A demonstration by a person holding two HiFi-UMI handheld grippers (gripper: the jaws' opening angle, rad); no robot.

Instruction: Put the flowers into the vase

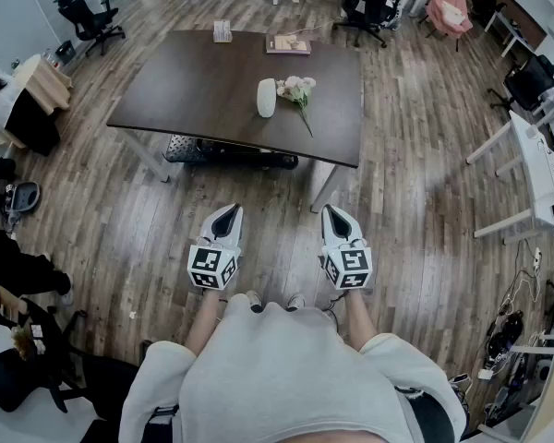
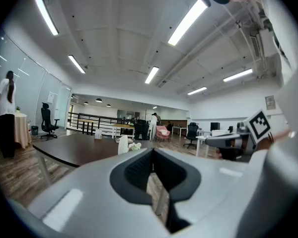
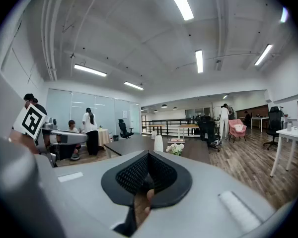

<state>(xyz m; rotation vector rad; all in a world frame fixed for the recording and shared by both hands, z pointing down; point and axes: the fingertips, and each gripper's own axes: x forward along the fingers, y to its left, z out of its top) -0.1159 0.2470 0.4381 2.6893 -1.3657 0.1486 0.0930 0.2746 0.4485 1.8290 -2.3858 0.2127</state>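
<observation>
A white vase (image 1: 266, 98) stands upright on a dark brown table (image 1: 194, 86), and a bunch of pale flowers (image 1: 298, 89) with green stems lies on the tabletop just to its right. Both grippers are held well short of the table, over the wooden floor. My left gripper (image 1: 227, 216) and right gripper (image 1: 333, 214) are side by side, both shut with nothing between the jaws. The left gripper view has the vase (image 2: 122, 144) and flowers (image 2: 134, 146) far off beyond its gripper (image 2: 152, 158). In the right gripper view the vase (image 3: 159, 143) and flowers (image 3: 176, 148) lie ahead of its gripper (image 3: 148, 158).
A book (image 1: 288, 44) and a small box (image 1: 222, 31) lie at the table's far edge. Office chairs (image 1: 90, 18) stand around the room, a white desk (image 1: 542, 169) is at the right, and people (image 3: 91, 132) stand at the far left.
</observation>
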